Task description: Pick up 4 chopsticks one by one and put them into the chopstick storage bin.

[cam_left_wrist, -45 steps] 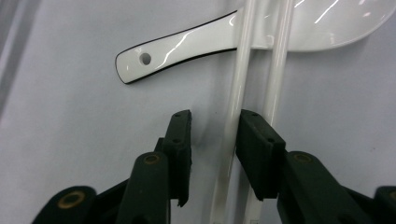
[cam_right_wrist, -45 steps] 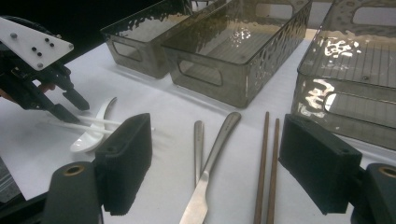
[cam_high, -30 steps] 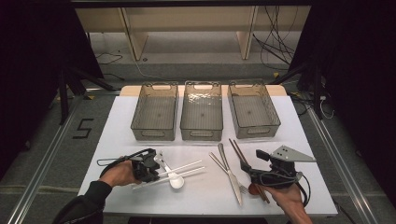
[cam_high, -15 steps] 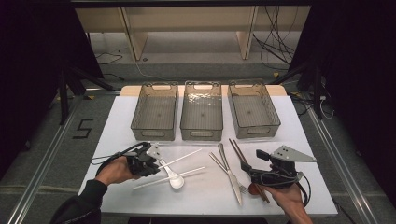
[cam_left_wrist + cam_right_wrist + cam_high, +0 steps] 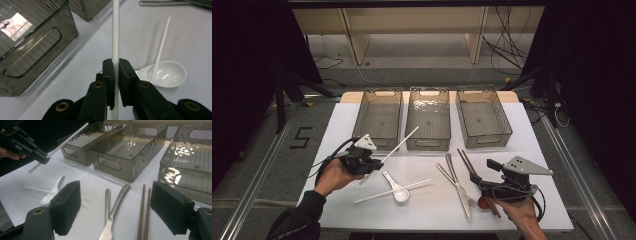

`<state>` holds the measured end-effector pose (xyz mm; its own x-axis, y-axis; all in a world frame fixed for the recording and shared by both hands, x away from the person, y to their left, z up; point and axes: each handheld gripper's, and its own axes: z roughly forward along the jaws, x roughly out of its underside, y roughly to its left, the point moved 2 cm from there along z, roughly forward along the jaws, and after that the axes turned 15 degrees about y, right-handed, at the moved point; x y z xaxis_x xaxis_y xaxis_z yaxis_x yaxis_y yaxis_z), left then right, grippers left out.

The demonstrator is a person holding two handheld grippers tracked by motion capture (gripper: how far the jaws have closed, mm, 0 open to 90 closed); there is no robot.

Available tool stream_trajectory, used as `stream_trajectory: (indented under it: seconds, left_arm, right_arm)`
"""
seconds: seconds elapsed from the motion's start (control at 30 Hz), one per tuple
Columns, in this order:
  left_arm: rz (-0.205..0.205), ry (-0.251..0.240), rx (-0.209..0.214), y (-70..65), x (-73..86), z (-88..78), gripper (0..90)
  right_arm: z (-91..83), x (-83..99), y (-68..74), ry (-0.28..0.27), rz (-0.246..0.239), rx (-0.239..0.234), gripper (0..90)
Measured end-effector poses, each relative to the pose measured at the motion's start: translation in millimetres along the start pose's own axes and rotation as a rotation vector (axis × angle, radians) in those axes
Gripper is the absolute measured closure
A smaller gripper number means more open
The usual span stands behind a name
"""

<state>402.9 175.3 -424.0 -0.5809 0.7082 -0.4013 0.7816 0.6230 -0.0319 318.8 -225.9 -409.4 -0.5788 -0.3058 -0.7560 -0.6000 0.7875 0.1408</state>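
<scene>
White table (image 5: pixel 522 210), three bins at far edge. Left gripper (image 5: pixel 371 163) clamping white chopstick (image 5: pixel 401 143), lifting; keep level over left bin (image 5: pixel 378 119). Right gripper (image 5: pixel 479 176) gaping, empty.

White chopstick (image 5: pixel 398 145) clamped in left claw (image 5: pixel 115 72), lifted off the surface, tilted up toward the left bin (image 5: pixel 379 119). Second white chopstick (image 5: pixel 392 191) lying across white spoon (image 5: pixel 396 187).

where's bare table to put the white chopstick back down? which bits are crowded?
Free: the left strip of the table beside the left bin, and the front edge below the white spoon and second white chopstick. Also the right margin past the right bin. Crowded: front centre-right, where the metal cutlery and brown chopsticks lie by the right gripper.
</scene>
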Motion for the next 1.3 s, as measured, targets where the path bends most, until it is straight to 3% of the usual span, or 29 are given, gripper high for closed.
stream_trajectory:
  seconds: [0.27,0.53,0.73,1.0,1.3]
  left_arm:
    - [-0.039,-0.025,-0.005,9.8,-10.2,-6.2,83.7]
    - [-0.098,-0.09,-0.049,28.5,-19.7,-19.7,83.7]
    - [-0.122,-0.108,-0.073,40.6,-28.0,-23.2,83.7]
    - [-0.157,-0.113,-0.11,63.8,-39.0,-25.5,83.7]
    - [-0.158,-0.102,-0.151,81.8,-54.3,-33.7,83.7]
  right_arm:
    - [-0.4,-0.3,0.4,-0.008,-0.003,-0.001,24.8]
    - [-0.3,-0.1,0.3,-0.007,0.001,-0.007,24.8]
    - [0.0,-0.4,0.8,-0.011,-0.004,-0.011,24.8]
    - [-0.1,-0.4,0.9,-0.012,-0.004,-0.016,24.8]
    - [0.5,-0.3,0.4,-0.006,0.001,-0.016,24.8]
